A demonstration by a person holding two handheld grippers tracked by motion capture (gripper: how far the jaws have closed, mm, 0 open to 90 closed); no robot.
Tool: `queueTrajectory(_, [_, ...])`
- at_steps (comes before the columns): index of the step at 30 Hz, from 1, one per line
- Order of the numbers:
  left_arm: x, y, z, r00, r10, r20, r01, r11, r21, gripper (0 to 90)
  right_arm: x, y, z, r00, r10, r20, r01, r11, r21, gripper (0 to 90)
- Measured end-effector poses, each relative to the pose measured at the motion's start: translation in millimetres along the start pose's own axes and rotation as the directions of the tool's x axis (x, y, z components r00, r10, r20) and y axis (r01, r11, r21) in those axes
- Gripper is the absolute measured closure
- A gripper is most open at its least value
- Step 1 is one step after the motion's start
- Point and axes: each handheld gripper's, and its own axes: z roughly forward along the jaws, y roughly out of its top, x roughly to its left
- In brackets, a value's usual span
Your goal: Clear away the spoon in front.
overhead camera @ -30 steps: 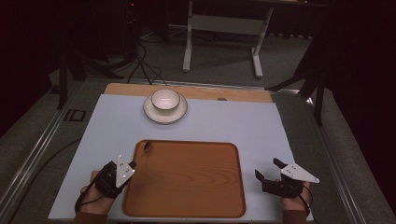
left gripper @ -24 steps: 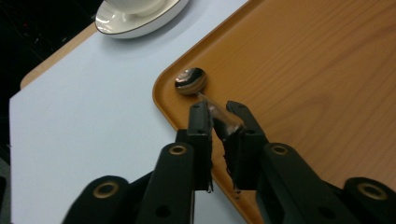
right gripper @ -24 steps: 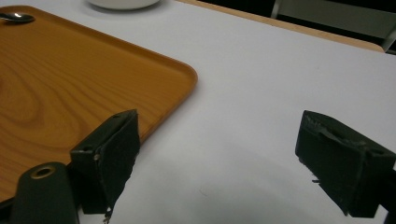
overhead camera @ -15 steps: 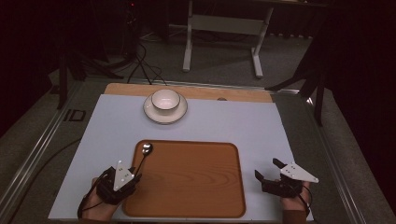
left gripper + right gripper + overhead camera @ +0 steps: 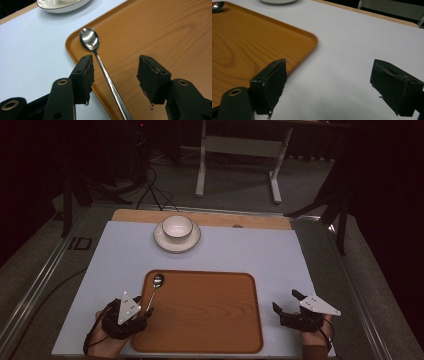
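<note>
Spoon (image 5: pixel 100 62) lies on the tray (image 5: pixel 210 320) along its left edge, bowl toward the far left corner, handle running back between the left gripper's (image 5: pixel 115 75) jaws, which have just been opening and stand clear. Right gripper (image 5: pixel 332 85), jaws wide and empty, waits near the counter's (image 5: pixel 250 250) right edge.

Room: grey carpet floor (image 5: pixel 240 185) lying dim; white metal stand (image 5: pixel 240 150) standing behind the table; black cables (image 5: pixel 155 190) trailing across the floor; dark surroundings closing in.
</note>
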Motion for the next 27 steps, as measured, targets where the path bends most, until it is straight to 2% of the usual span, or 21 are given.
queueTrajectory(8, [14.6, 9.3, 0.0, 0.9994, -0.029, -0.021, 0.028, 0.9987, -0.043, 43.8, 0.1, 0.0, 0.0, 1.0, 0.0, -0.001, 0.0, 1.0, -0.004, 13.6])
queueTrajectory(12, [28.8, 10.4, 5.4, 0.9951, -0.096, -0.024, 0.094, 0.9925, -0.079, 43.9, 0.2, 0.1, -0.2, 1.0, -0.001, -0.001, 0.001, 1.0, -0.004, 13.6])
queueTrajectory(15, [35.6, 10.7, 7.7, 0.9923, -0.12, -0.033, 0.117, 0.9895, -0.085, 43.2, 0.1, 0.0, -0.5, 1.0, 0.0, 0.0, 0.0, 1.0, -0.006, 13.6])
queueTrajectory(17, [45.8, 9.8, 12.0, 0.9879, -0.143, -0.061, 0.136, 0.9857, -0.099, 43.2, -0.1, 0.0, -0.6, 1.0, 0.002, 0.0, -0.002, 1.0, -0.008, 13.6])
queueTrajectory(21, [59.7, 5.8, 18.3, 0.9785, -0.191, -0.077, 0.183, 0.9778, -0.102, 42.8, -0.2, 0.1, -0.8, 1.0, 0.0, 0.0, 0.0, 1.0, -0.007, 13.6])
queueTrajectory(27, [72.1, -1.7, 21.6, 0.9666, -0.237, -0.099, 0.226, 0.9679, -0.111, 41.8, -0.7, 0.0, -1.8, 1.0, 0.003, 0.003, -0.003, 0.9999, -0.012, 13.6])
